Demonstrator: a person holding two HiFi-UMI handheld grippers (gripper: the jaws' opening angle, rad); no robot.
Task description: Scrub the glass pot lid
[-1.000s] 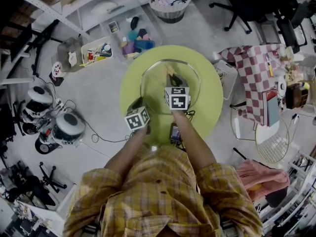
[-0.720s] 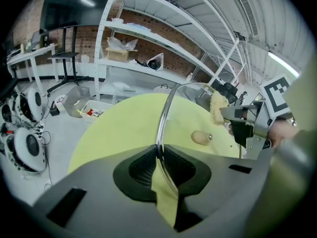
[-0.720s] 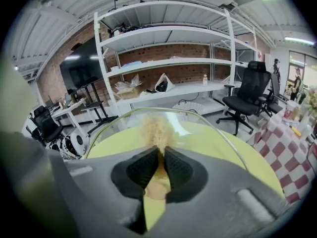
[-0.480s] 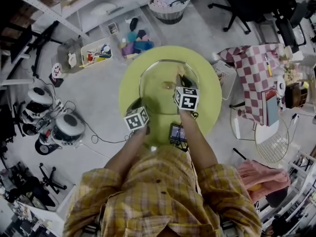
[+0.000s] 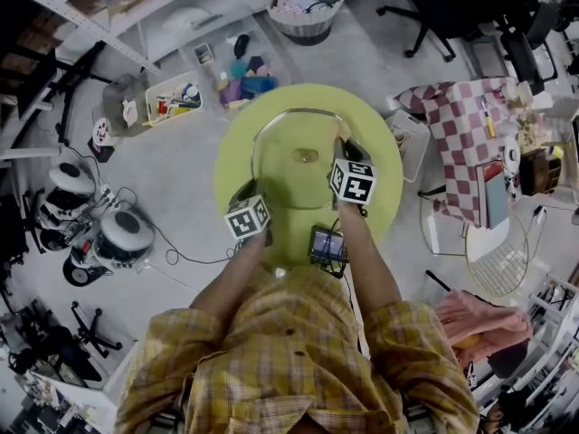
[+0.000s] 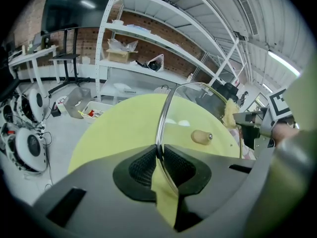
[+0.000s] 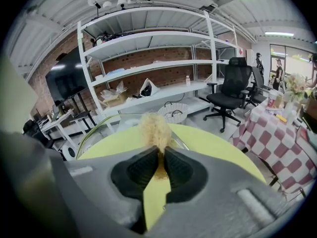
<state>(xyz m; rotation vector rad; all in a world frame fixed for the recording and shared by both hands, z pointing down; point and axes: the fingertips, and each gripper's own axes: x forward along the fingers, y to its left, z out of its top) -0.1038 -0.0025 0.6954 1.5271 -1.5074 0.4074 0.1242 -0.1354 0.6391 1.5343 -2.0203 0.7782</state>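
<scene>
The glass pot lid (image 5: 282, 174) with a wooden knob (image 5: 306, 155) stands tilted over the round yellow-green table (image 5: 237, 147). My left gripper (image 5: 246, 192) is shut on its metal rim at the near left; the rim (image 6: 163, 118) runs straight between the jaws of the left gripper (image 6: 158, 155). My right gripper (image 5: 342, 147) is shut on a tan fuzzy scrubber (image 7: 154, 127), which sits at the lid's right edge. From the left gripper view the scrubber (image 6: 229, 113) touches the glass near the far rim. The right gripper (image 7: 161, 155) faces the lid's edge (image 7: 99, 128).
A small screen device (image 5: 327, 242) lies on the table's near side. A checkered table (image 5: 466, 143) stands to the right, an office chair (image 5: 443, 3) and a basket (image 5: 312, 3) beyond, bins (image 5: 176, 96) and white shelves at the back left, round machines (image 5: 122, 233) on the floor left.
My right gripper has carried the scrubber from the lid's middle, by the knob, rightward to its right edge. The left gripper and the lid have barely moved.
</scene>
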